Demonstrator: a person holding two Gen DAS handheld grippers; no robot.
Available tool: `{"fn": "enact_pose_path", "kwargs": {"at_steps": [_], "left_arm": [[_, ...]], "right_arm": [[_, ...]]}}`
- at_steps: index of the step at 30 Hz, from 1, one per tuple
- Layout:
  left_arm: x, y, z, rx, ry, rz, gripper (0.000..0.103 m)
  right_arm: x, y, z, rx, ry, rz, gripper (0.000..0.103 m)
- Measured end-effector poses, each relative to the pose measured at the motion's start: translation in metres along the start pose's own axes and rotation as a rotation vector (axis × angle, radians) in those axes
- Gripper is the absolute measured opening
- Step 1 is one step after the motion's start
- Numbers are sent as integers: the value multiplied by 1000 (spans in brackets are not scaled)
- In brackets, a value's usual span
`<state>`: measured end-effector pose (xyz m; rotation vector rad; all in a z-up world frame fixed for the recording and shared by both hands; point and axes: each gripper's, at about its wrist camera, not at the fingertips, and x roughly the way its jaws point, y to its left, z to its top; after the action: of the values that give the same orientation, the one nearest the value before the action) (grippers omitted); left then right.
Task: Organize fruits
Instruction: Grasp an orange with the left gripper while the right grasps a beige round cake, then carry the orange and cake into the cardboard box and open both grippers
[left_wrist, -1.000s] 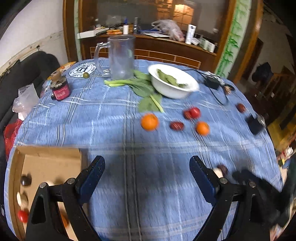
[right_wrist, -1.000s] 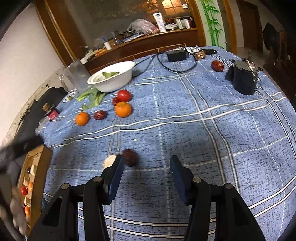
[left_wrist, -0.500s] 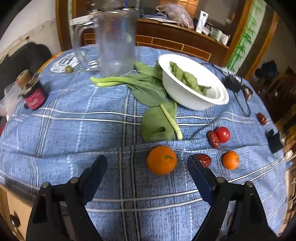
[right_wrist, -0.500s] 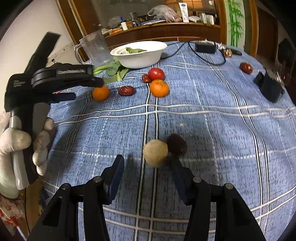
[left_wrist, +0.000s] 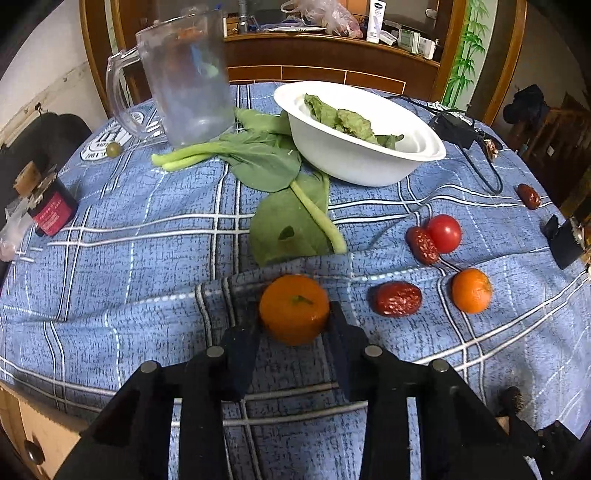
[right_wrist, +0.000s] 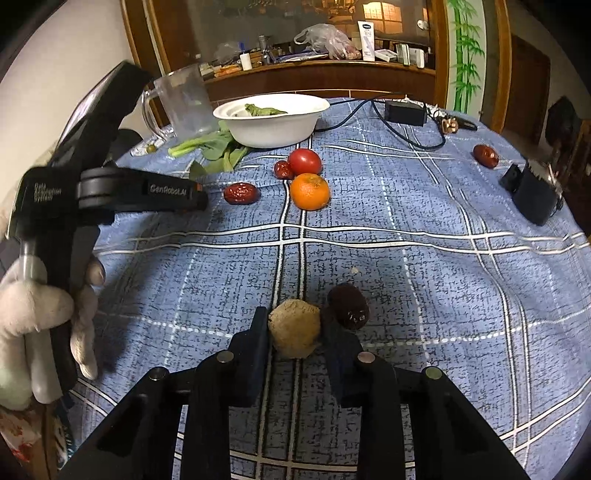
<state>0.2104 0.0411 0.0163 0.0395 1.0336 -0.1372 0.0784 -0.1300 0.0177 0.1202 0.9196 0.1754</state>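
My left gripper (left_wrist: 293, 325) is shut on an orange mandarin (left_wrist: 294, 308) that rests on the blue checked tablecloth. To its right lie a red date (left_wrist: 397, 299), a smaller mandarin (left_wrist: 471, 290), a second date (left_wrist: 423, 245) and a red tomato (left_wrist: 445, 233). My right gripper (right_wrist: 295, 332) is shut on a tan round fruit (right_wrist: 294, 332) on the cloth. A dark brown fruit (right_wrist: 348, 305) touches the outside of its right finger. The left gripper body (right_wrist: 110, 192) shows in the right wrist view, over the far mandarin.
A white bowl of leaves (left_wrist: 354, 144), loose greens (left_wrist: 266, 162) and a clear jug (left_wrist: 177, 77) stand at the back. A red jar (left_wrist: 48, 210) is at the left, a black box (right_wrist: 535, 195) and a lone date (right_wrist: 485, 156) at the right. A cardboard box corner (left_wrist: 33, 439) shows bottom left.
Both grippers moved forward and closed: the left onto the orange mandarin, the right onto the tan fruit. The cardboard box slid out of the left view.
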Motion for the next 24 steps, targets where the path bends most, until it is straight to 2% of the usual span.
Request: {"fn": "enact_pose_path", "kwargs": {"at_steps": [5,11,18,24], "left_arm": [[-21,9,-9,-30,-16,-30,34],[-71,25,-36,-42,-78,-43,34],[-137,50,-90,-90,-137,-87,34],[-188,77,-140,-136,-188,-69,34]], "right_arm": [[-9,0,-1,8,-26,56,30],[-17,0,-2,9,-52,96,30],[-28,1,-3,12,-97,119,30],[-44,26,-10,-28,-112,157,30]]}}
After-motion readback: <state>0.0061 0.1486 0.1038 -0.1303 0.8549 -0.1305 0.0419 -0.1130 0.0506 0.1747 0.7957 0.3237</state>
